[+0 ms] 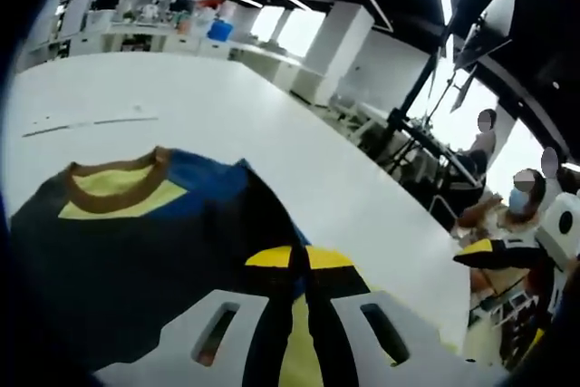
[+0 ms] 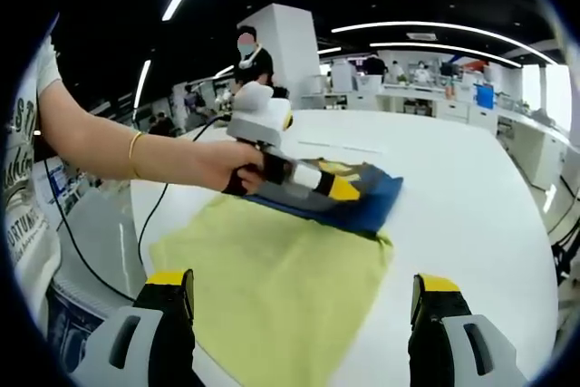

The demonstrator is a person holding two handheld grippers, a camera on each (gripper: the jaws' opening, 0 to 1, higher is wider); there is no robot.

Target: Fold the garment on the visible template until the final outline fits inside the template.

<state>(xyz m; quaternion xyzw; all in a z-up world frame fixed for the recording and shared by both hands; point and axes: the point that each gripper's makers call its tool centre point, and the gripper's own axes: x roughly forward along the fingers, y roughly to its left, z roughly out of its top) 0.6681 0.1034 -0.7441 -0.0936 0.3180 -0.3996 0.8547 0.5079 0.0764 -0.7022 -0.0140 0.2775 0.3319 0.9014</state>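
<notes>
The garment lies on a white table (image 1: 299, 133). In the left gripper view it is dark navy and blue (image 1: 136, 251) with a brown collar (image 1: 113, 180) and a yellow inner neck. In the right gripper view its yellow-green side (image 2: 281, 287) is spread flat, with a blue part (image 2: 367, 201) folded over its far end. My left gripper (image 1: 302, 260) has its jaws together on a raised edge of the fabric. A hand holds the left gripper (image 2: 349, 189) at the blue fold. My right gripper (image 2: 304, 301) hovers wide open over the near yellow-green cloth, holding nothing.
Faint line marks (image 1: 91, 122) cross the table beyond the collar. The table edge (image 2: 145, 224) runs close on the left, where a cable (image 2: 159, 215) hangs. A seated person (image 1: 517, 215) and stands are off the right edge. Another person (image 2: 249, 61) stands behind.
</notes>
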